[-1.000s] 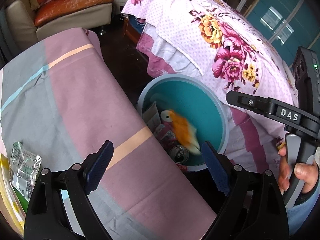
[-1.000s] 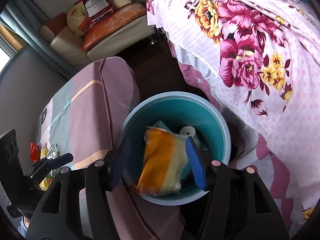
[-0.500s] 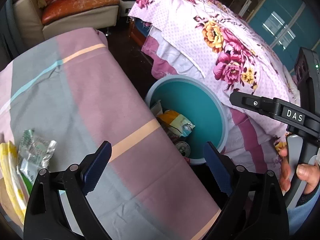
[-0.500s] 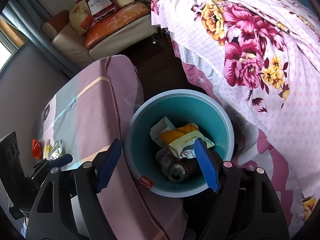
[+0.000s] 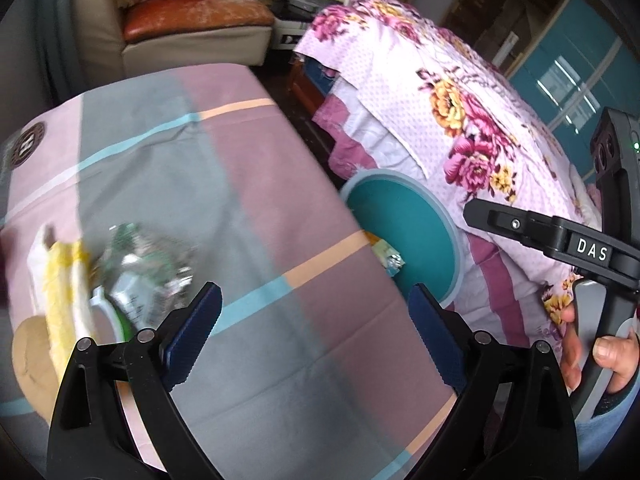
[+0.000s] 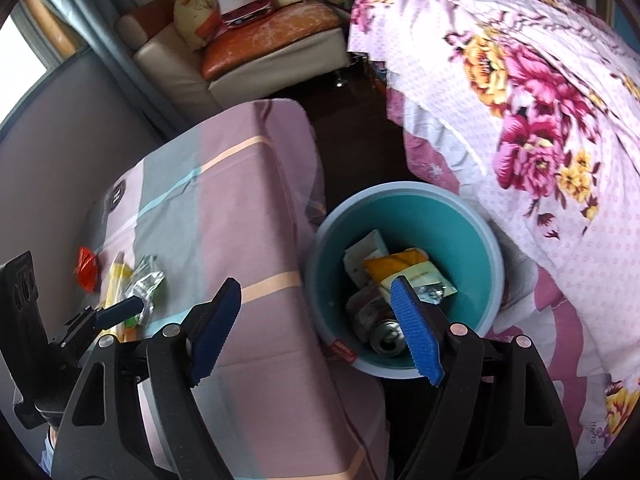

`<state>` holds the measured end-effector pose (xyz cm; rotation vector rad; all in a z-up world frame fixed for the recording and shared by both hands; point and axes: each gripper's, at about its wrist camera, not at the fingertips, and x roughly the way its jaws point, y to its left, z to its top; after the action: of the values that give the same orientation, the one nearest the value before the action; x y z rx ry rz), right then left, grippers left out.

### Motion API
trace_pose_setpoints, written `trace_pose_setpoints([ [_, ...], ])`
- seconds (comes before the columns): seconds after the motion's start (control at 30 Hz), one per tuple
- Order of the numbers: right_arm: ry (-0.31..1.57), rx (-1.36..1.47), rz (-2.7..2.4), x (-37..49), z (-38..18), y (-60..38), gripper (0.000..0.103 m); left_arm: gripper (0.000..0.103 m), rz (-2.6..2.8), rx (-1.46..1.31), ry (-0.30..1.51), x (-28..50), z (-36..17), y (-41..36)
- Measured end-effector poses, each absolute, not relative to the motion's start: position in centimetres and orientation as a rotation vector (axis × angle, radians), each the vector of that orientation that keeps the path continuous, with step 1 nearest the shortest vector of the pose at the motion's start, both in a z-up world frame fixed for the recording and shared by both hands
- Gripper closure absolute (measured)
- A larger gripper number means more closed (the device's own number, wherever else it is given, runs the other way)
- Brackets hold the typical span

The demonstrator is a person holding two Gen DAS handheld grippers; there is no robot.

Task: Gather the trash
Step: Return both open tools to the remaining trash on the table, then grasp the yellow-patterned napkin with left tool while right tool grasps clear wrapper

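At the table's left edge lies the remaining trash: a red wrapper (image 6: 87,268), a yellow packet (image 6: 116,286) with its long axis running from the near edge toward the far one, and a crumpled silver-green wrapper (image 5: 146,270) touching it. The left gripper (image 5: 314,330) hangs over the near part of the striped tablecloth (image 5: 248,184), fingers spread wide and holding nothing; the cloth between them and toward the right edge is bare. Just past the table's right edge stands the teal bin (image 6: 472,236), squeezed between the table and the floral bedspread (image 6: 552,128), touching both or nearly so. Inside it are an orange-and-cream packet (image 6: 404,266), a white carton (image 6: 362,254) and a can (image 6: 386,336). The right gripper (image 6: 316,332) hovers over the bin's near rim, fingers released and empty. A sofa (image 6: 260,52) stands beyond the table's far edge.
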<state>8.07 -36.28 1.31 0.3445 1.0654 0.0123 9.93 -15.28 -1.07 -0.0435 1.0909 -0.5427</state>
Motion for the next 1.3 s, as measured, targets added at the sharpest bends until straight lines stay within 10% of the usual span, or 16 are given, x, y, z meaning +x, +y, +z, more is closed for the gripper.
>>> trace_pose_setpoints([
  [0.67, 1.162, 0.244, 0.162, 10.6, -0.4, -25.9, 0.028, 0.010, -0.312, -0.111, 1.088, 10.3, -2.5, 0.2],
  [0.97, 1.200, 0.262, 0.205, 12.1, -1.9, -24.2, 0.028, 0.036, -0.323, -0.015, 1.130, 11.5, -4.1, -1.1],
  [1.03, 1.206, 0.266, 0.221, 12.7, -2.2, -23.6, 0.028, 0.047, -0.332, -0.013, 1.144, 11.7, -4.6, -1.4],
  [1.1, 1.209, 0.269, 0.234, 13.1, -2.4, -23.2, 0.028, 0.082, -0.343, -0.014, 1.161, 11.8, -5.0, -1.5],
  [1.3, 1.248, 0.296, 0.308, 15.1, -4.3, -20.7, 0.028, 0.084, -0.353, -0.067, 1.145, 11.4, -4.8, -0.3],
])
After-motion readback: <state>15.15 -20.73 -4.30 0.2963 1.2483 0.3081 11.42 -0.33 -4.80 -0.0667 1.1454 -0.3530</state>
